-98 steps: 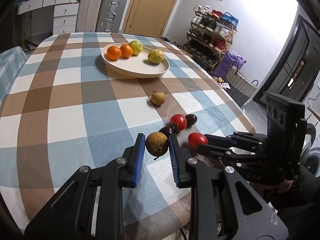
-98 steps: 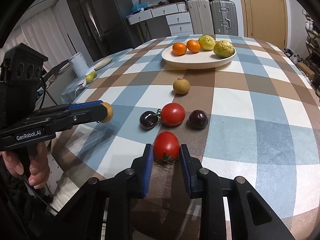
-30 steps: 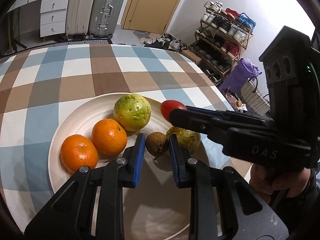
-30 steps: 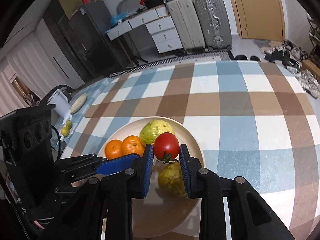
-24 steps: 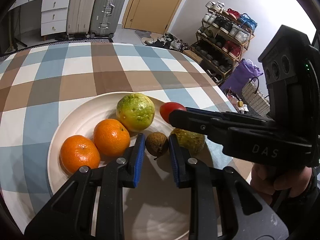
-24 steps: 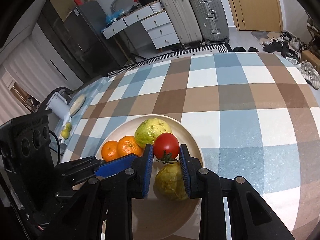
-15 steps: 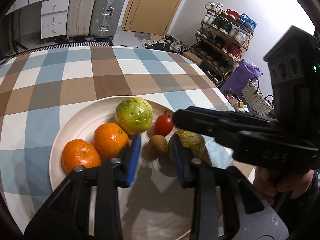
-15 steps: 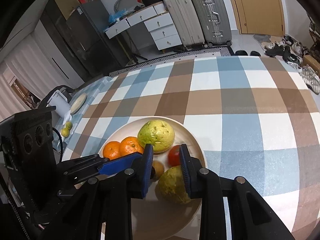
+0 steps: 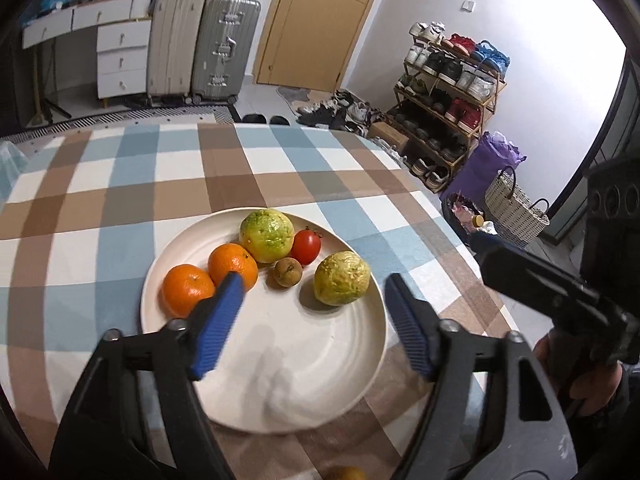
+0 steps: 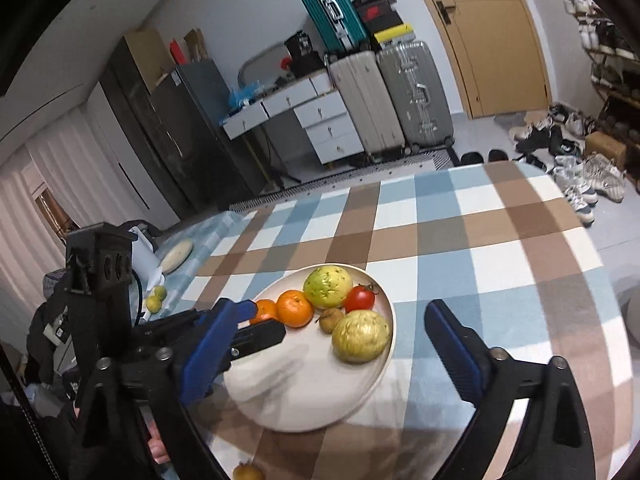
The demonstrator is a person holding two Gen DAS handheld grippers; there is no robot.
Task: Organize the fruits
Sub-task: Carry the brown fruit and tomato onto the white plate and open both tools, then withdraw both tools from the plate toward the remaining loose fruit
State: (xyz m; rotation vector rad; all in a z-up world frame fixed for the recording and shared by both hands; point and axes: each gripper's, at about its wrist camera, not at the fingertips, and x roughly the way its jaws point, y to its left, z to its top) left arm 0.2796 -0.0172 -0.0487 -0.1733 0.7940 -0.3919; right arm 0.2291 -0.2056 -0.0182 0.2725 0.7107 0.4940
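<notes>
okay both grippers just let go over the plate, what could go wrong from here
The tomato and small brown fruit lie loose among the other fruit on the plate; a nudge might roll them. The open left gripper and right gripper hang close together and could bump.

Even indoor light, fairly bright, no harsh glare. Strongest brightness on the wall at upper right in left wrist view. Soft grey shadows on the plate point(image 9: 280, 360) under the open left gripper point(image 9: 312, 320); same smudgy shadow in right wrist view on the plate point(image 10: 304, 392). Heavy fisheye bend, black vignette at corners. Tablecloth point(image 9: 120, 184) slightly motion-blurred; right gripper point(image 10: 332, 344) fingers soft-edged. Dresser & suitcases point(image 10: 392, 96) reasonably sharp.
</notes>
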